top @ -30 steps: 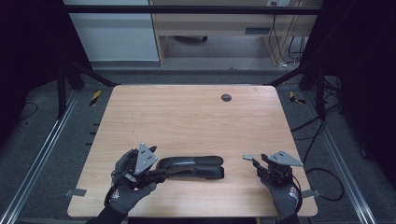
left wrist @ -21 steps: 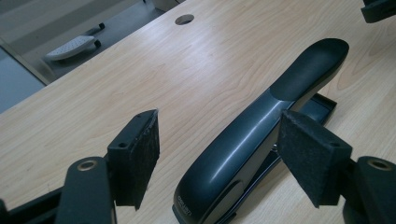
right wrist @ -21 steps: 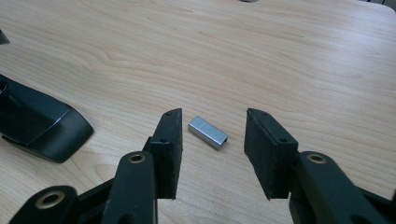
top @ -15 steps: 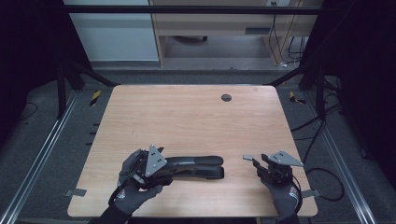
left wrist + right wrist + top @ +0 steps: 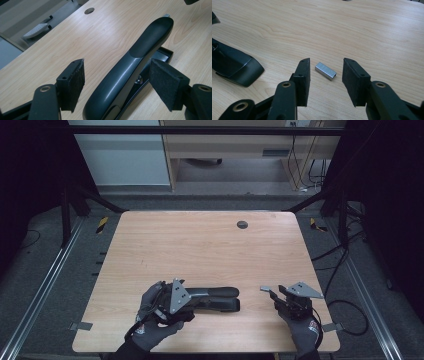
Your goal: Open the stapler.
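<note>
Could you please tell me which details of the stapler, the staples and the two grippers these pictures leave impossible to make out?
- Stapler: its rear end is cut off by the bottom edge of the left gripper view; in the high view the left gripper and hand cover it.
- Staple strip: too small to count its staples in the right gripper view.
- Right gripper: in the high view, its grey plate hides the strip.

Glossy plastic stapler [image 5: 130, 72], shiny metal staples [image 5: 325, 71], wood-grain table [image 5: 200, 245].
</note>
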Motion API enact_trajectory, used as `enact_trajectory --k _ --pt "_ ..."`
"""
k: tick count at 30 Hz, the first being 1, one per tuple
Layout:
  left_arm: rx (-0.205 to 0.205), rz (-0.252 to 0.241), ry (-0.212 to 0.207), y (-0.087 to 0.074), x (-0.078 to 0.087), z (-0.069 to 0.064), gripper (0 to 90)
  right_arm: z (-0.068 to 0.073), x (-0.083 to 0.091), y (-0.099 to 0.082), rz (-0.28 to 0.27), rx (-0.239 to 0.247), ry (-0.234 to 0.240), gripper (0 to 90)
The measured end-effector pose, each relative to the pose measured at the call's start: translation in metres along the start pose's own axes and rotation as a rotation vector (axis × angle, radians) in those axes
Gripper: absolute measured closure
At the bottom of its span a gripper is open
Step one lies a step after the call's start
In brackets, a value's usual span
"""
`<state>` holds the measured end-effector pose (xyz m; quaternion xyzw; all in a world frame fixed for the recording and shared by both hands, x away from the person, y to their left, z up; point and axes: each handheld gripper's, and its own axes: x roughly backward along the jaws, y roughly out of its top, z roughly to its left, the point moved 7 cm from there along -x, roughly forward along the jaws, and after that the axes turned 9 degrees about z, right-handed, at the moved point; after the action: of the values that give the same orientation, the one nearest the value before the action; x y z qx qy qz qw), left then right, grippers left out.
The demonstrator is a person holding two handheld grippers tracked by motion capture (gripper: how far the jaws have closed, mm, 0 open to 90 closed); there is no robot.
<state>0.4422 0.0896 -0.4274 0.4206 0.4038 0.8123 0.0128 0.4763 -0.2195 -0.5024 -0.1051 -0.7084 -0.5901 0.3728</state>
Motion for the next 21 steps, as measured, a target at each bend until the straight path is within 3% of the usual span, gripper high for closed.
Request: enact_trajectory --k 21 --pt "-0.06 0.021 -0.003 0.007 -0.009 -0.017 27.1 0.003 0.0 0.0 -0.001 -0.005 0.015 59.4"
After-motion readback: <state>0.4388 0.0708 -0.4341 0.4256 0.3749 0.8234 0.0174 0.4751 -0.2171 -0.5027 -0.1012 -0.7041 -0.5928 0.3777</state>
